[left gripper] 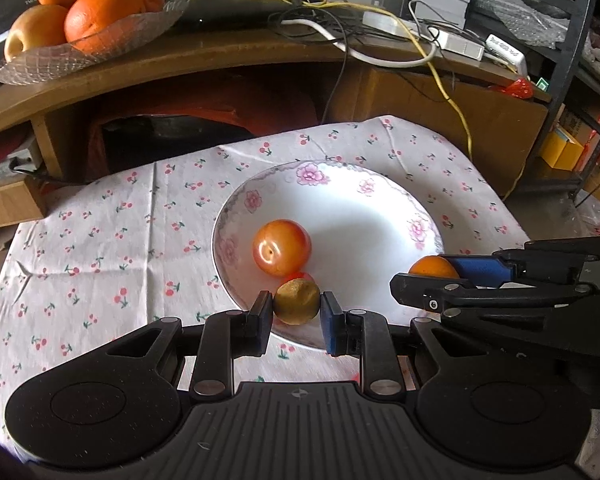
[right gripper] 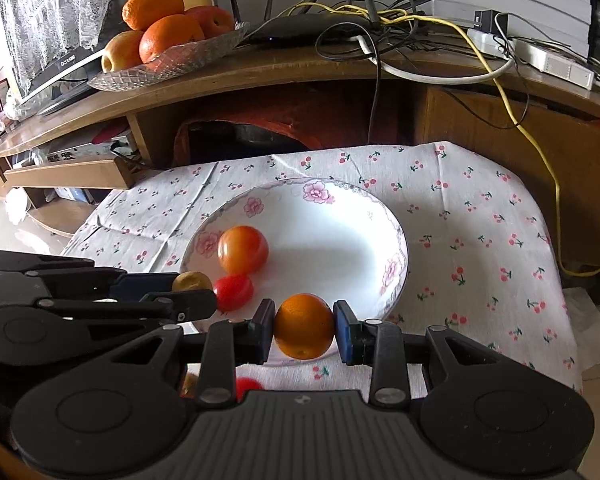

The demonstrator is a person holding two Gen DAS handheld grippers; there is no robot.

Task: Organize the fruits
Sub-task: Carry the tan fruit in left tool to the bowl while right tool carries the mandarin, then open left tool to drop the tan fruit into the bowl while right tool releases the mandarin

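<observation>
Midway through the sorting, the left gripper (left gripper: 296, 316) clamps a brownish-yellow fruit (left gripper: 297, 302) and the right gripper (right gripper: 304, 330) an orange (right gripper: 304, 326), both over the near rim of the floral plate (right gripper: 340, 232), which already holds a tomato-like fruit (right gripper: 243, 249) and a small red fruit (right gripper: 233, 286); neither carried fruit looks set down yet.

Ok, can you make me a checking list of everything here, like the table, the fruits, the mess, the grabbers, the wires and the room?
Surface: small table under a cherry-print cloth, creased.
Job's things: flowered plate holds a large orange-red fruit and a small red fruit.
Grippers: left gripper shut on a brownish-yellow fruit at the plate's near edge; right gripper shut on an orange over the plate's near rim.
Clutter: a red thing near the right gripper, partly hidden.
Cables: yellow cable, white and black cords tangled on the wooden shelf.
Surroundings: glass dish of fruit, router.
</observation>
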